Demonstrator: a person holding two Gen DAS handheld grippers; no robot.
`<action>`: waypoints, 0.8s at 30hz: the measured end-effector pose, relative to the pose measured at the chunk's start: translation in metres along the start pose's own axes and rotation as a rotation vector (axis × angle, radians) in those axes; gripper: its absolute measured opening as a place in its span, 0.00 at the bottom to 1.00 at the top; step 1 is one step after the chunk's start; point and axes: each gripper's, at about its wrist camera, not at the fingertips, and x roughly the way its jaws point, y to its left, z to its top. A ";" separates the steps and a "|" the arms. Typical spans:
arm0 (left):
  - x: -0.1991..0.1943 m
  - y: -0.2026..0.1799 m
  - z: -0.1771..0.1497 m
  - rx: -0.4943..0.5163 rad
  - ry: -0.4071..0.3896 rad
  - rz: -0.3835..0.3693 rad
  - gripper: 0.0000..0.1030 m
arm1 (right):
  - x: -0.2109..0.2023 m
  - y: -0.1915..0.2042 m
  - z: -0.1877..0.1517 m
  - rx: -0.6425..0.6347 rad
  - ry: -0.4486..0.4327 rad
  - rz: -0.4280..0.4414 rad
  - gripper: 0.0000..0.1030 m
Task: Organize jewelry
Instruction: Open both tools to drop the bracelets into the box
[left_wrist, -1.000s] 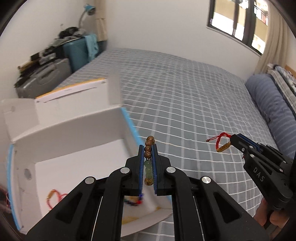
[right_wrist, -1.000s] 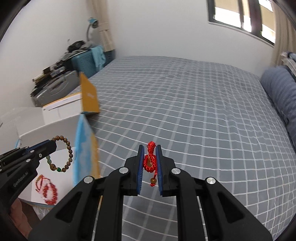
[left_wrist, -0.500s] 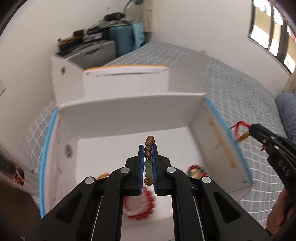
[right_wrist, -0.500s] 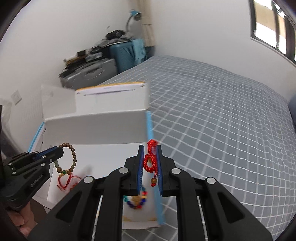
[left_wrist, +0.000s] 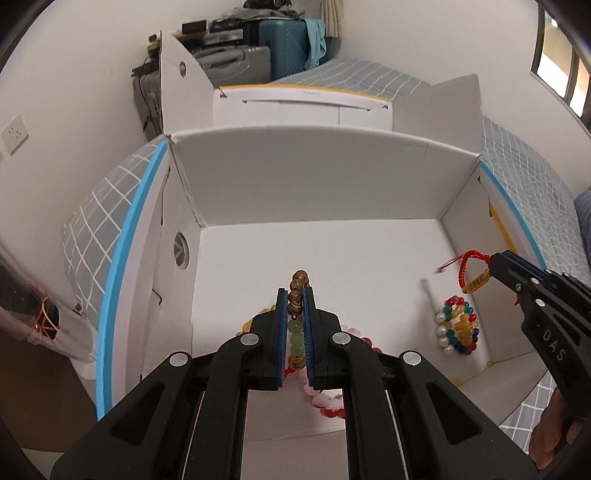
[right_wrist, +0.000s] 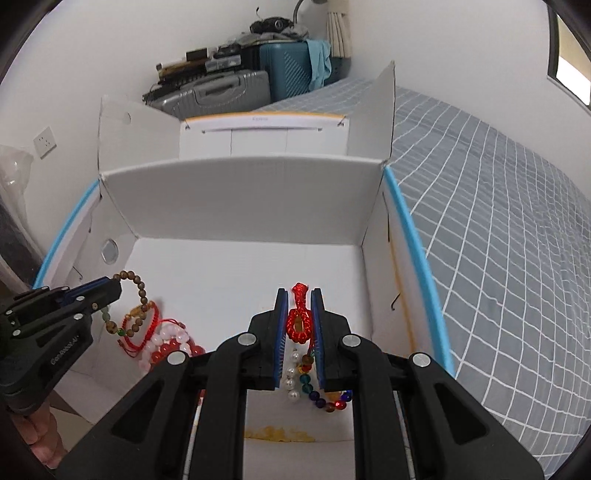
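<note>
My left gripper (left_wrist: 295, 295) is shut on a brown wooden bead bracelet with green beads (left_wrist: 296, 314) and holds it over the open white box (left_wrist: 314, 192). It also shows in the right wrist view (right_wrist: 133, 291). My right gripper (right_wrist: 298, 299) is shut on a red cord bracelet with a gold charm (right_wrist: 298, 321), over the box's right side; it also shows in the left wrist view (left_wrist: 471, 273). On the box floor lie a multicoloured bead bracelet (left_wrist: 456, 325), a pink and red bead bracelet (right_wrist: 170, 345) and a red string bracelet (right_wrist: 142, 326).
The box stands on a grey checked bed (right_wrist: 498, 221) with its flaps up. Suitcases (right_wrist: 229, 88) are stacked by the far wall. A plastic bag (left_wrist: 33, 314) hangs at the left.
Both grippers have moved from above the bed to over the box interior, still holding their bracelets. The box floor with the other bracelets has come into full view.
</note>
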 end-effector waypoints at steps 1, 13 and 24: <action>0.001 0.000 -0.001 -0.001 0.004 -0.002 0.07 | 0.003 0.000 0.000 0.000 0.007 -0.005 0.12; -0.001 0.003 0.002 -0.023 0.000 -0.006 0.20 | 0.004 0.000 -0.002 -0.008 -0.013 -0.039 0.49; -0.058 -0.002 -0.012 -0.036 -0.130 0.014 0.83 | -0.052 -0.013 -0.006 0.007 -0.148 -0.041 0.92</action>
